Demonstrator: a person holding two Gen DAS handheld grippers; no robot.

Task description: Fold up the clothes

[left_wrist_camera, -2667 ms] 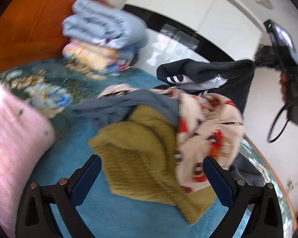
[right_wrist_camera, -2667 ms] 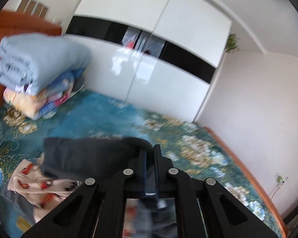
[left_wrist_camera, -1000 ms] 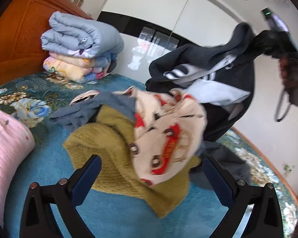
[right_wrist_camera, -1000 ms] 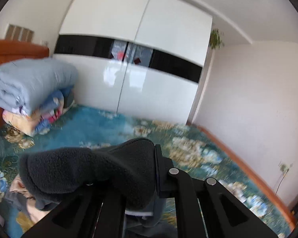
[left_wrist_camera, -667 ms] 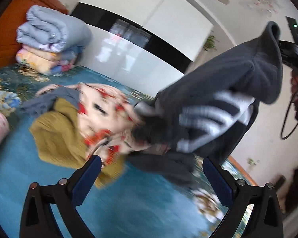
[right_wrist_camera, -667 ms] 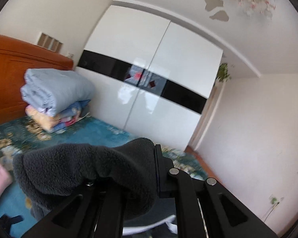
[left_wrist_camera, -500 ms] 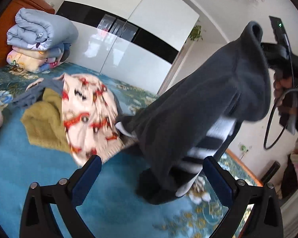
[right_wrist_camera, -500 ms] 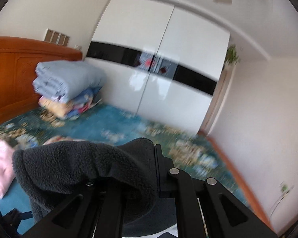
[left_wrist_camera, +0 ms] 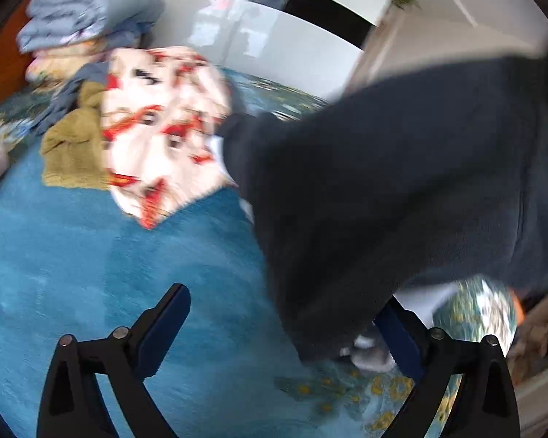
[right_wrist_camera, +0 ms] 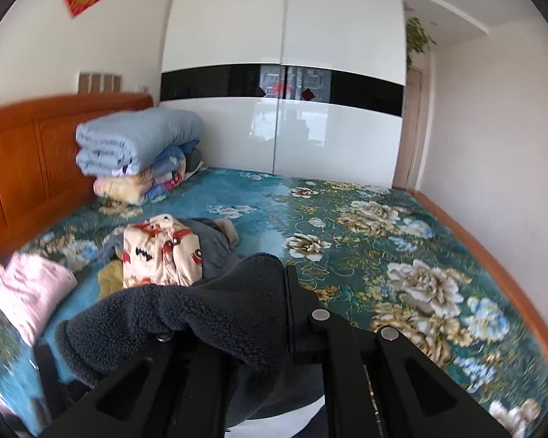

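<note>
The right gripper (right_wrist_camera: pixel 274 328), clamped on the dark grey fleece garment (left_wrist_camera: pixel 402 189), has lifted it clear of the clothes pile (left_wrist_camera: pixel 157 120) on the bed (right_wrist_camera: pixel 347 226). The left gripper (left_wrist_camera: pixel 285 325) stays spread, empty: garment isolated, ready for laying flat.

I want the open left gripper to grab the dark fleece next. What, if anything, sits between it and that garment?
Nothing visible does. The dark grey fleece garment, clamped in the right gripper, hangs right by the left gripper, its lower edge draped over the right-hand finger. The cream garment with red print and olive knit sweater lie farther back.
</note>
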